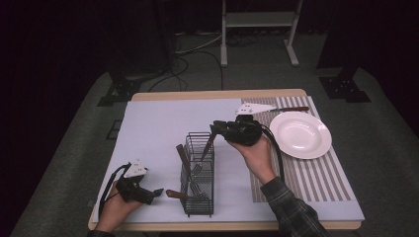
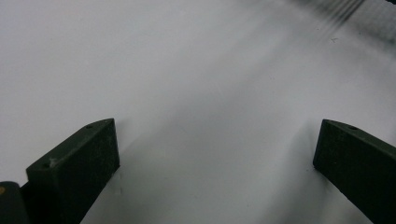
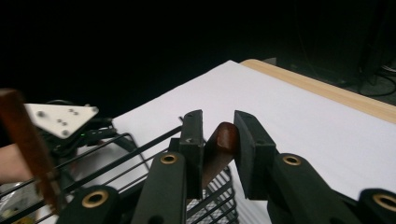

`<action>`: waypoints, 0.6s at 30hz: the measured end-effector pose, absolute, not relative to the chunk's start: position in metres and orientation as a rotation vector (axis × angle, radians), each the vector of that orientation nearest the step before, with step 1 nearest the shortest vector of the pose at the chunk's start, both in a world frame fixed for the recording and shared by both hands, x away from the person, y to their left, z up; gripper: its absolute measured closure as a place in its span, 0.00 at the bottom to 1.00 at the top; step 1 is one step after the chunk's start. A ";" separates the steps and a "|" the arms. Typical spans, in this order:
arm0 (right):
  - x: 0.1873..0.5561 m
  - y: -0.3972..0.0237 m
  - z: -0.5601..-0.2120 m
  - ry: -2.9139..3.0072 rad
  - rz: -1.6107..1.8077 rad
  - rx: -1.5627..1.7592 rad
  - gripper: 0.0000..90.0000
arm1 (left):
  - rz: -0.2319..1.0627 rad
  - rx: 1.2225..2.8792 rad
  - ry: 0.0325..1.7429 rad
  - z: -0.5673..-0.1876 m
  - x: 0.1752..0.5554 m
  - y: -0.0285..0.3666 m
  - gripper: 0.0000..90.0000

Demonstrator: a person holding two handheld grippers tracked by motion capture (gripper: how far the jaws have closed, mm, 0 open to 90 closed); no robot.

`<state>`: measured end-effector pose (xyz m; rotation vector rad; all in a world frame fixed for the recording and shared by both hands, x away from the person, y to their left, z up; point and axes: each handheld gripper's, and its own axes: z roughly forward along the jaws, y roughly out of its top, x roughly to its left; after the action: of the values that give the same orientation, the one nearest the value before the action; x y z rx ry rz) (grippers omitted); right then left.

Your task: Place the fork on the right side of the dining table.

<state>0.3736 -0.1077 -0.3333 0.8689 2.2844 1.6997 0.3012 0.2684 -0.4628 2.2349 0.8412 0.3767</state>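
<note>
Wooden-handled fork [image 1: 205, 150] stands tilted in the wire caddy [image 1: 198, 174] mid-table, and we see the right gripper [image 3: 218, 140] clamped on its handle. Left gripper [image 2: 215, 154] gapes wide over white sheet [image 1: 158, 128]; dark room behind.

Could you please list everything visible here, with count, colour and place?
Wire basket: one, black, middle of the white sheet, holding cutlery.
Wooden-handled cutlery: at least three brown handles; one between the right gripper's jaws, one leaning at the basket's left side, one poking out near its front.
Plate: one, white, on the striped mat.
Striped mat: one, grey and white, right side.
White sheet: one, covering the table.
Knife: one, dark, beyond the plate.
Left gripper: black, open, front left.
Right gripper: black, closed on a handle above the basket.
</note>
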 end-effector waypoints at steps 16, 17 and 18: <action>0.355 -0.113 -0.319 2.300 1.862 0.750 0.89 | 0.375 2.236 0.842 -0.463 0.301 0.268 0.00; 0.354 -0.114 -0.318 2.299 1.867 0.755 0.89 | 0.374 2.236 0.842 -0.463 0.301 0.268 0.00; 0.354 -0.115 -0.318 2.294 1.873 0.751 0.89 | 0.374 2.236 0.842 -0.463 0.301 0.268 0.00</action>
<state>0.3545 -0.1147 -0.3178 0.7508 2.2940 1.8727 0.3012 0.2685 -0.4627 2.2359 0.8418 0.3744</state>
